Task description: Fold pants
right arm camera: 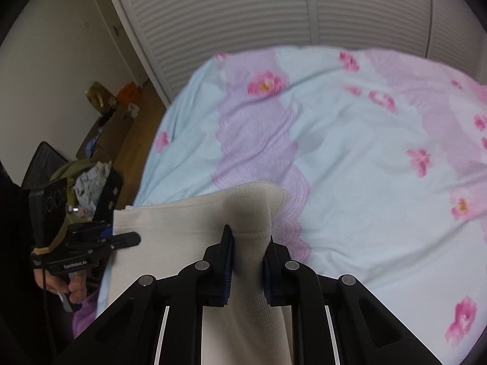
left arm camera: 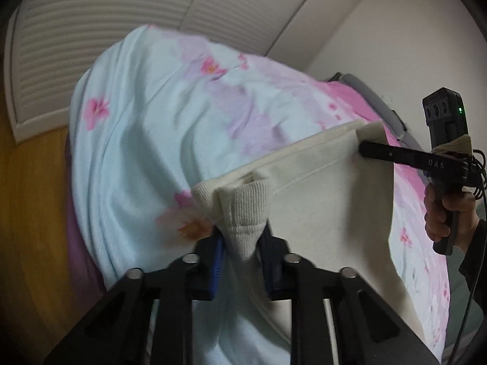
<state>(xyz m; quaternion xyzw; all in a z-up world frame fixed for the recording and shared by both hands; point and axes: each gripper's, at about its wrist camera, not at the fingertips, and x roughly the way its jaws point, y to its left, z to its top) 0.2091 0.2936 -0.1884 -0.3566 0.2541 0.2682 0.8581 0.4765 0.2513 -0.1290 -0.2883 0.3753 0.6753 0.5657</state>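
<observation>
Pants (left arm camera: 319, 200) hang taut above the bedspread (left arm camera: 137, 140), ribbed edge clamped by left gripper (left arm camera: 243, 243) and right gripper (right arm camera: 248, 261).

Left gripper (left arm camera: 243, 243): jaws closed on a ribbed cuff of the cream pants (left arm camera: 319, 188), fingers pointing toward 12 o'clock. Right gripper (right arm camera: 248, 258): jaws clamped likewise on the other ribbed cuff. Right hand (left arm camera: 447, 213): wrapped round its handle at 3 o'clock. Left hand (right arm camera: 68, 286): gripping its handle at 9 o'clock.
</observation>
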